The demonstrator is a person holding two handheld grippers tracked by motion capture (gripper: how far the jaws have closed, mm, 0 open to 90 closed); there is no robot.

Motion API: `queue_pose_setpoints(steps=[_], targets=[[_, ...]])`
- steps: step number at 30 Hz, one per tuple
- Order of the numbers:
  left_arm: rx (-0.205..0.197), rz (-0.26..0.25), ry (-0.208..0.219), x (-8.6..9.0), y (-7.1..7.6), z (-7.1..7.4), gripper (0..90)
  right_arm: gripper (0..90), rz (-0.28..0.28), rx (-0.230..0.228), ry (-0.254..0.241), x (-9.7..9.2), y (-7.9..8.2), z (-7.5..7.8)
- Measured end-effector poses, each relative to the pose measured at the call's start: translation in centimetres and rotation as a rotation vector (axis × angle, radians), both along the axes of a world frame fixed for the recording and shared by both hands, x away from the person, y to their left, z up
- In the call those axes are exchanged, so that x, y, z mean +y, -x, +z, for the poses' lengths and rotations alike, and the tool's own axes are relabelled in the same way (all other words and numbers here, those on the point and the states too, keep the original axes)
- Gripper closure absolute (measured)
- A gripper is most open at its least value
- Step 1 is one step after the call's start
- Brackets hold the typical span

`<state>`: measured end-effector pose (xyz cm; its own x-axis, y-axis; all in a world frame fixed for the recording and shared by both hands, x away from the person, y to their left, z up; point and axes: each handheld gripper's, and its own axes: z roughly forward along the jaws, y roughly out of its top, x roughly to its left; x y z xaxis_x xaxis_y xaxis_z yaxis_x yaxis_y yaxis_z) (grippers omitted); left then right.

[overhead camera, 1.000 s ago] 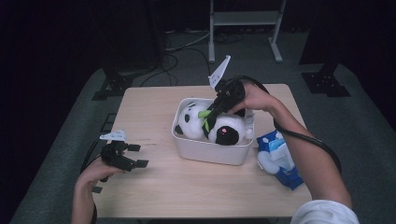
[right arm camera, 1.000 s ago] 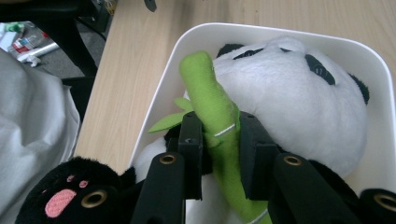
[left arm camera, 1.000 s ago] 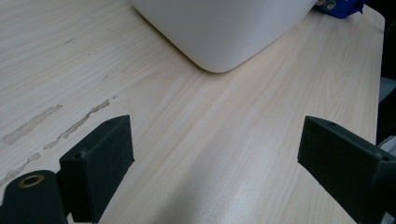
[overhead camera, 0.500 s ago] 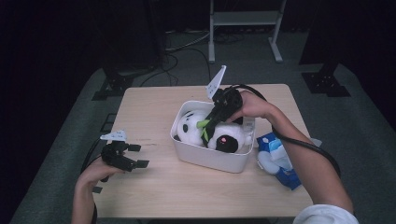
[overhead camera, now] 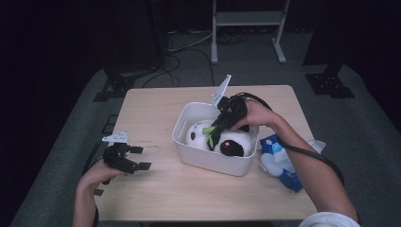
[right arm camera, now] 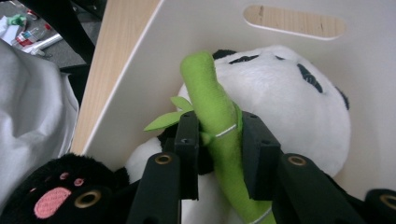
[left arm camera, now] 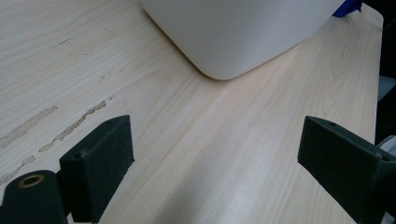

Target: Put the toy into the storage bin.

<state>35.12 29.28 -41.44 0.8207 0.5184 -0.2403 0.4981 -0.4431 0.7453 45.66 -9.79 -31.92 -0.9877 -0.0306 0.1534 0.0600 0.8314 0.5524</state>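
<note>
Sitting lower in the white bin [overhead camera: 189, 150], panda [right arm camera: 299, 98], right gripper [right arm camera: 218, 144] loosening around its bamboo stalk [right arm camera: 212, 105]; left gripper [left arm camera: 215, 158] agape, unmoved.

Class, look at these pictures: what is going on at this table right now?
A person works with a gripper in each hand. The right gripper reaches into the white bin, its jaws around the green bamboo stalk of a plush panda lying inside; they have just been opening a little. The left gripper rests open on the wooden table, holding nothing. A blue and white packet lies beside the bin.
</note>
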Motion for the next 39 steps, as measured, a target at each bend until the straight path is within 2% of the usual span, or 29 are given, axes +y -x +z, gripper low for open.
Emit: queue_pose_setpoints(steps=[7,10,16,28,39], targets=[[-0.001,-0.001,0.004,-0.1,0.0,0.0,9.3,57.0,-0.042,-0.02,0.01,0.2,0.4,-0.1],[-0.001,-0.004,0.005,-0.2,0.0,0.0,9.3,57.0,-0.049,-0.024,-0.015,-0.1,0.6,0.4],[0.001,-0.009,0.003,-0.3,0.0,0.0,9.3,54.3,-0.08,-0.023,-0.021,-1.0,1.0,0.7],[-0.001,-0.012,-0.006,-0.6,0.2,0.0,9.3,48.6,-0.146,-0.036,-0.091,-3.8,2.3,2.0],[-0.006,-0.018,-0.015,-1.0,0.4,0.1,9.3,46.5,-0.232,-0.058,-0.135,-7.7,4.1,2.8]])
